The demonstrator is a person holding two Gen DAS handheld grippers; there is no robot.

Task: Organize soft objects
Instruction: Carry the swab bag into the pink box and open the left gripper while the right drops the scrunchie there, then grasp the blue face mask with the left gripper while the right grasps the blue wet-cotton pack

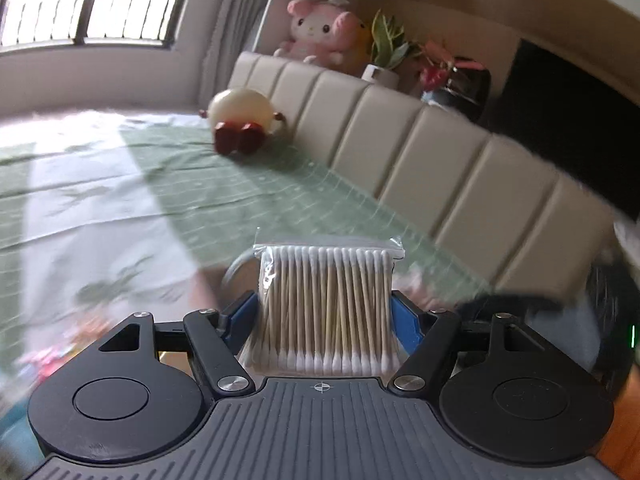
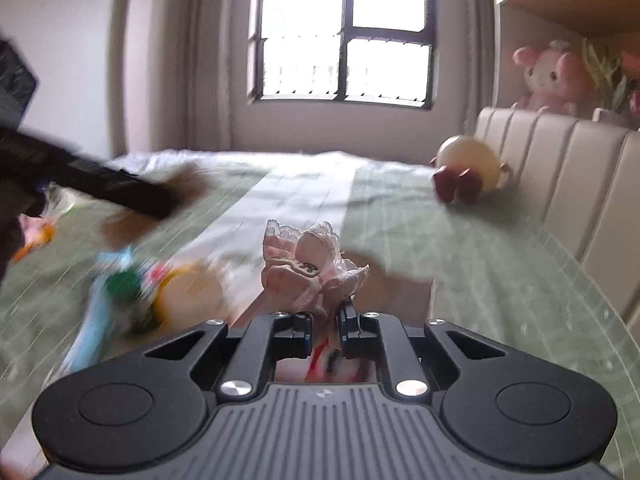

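Green bedding is blurring beneath you. Your left claw is gripping a bag of cotton swabs upright, aloft for carrying; your right claw is pinching a pink lacy fabric piece. Only the right view is showing scattered items at left.

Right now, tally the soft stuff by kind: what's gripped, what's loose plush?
Gripped packs: 2, the cotton swab bag in the left tool and the pink lace-trimmed bundle in the right tool.
Plush toys: 2, the cream round plush on the bed and the pink plush behind the headboard.
Total: 4.
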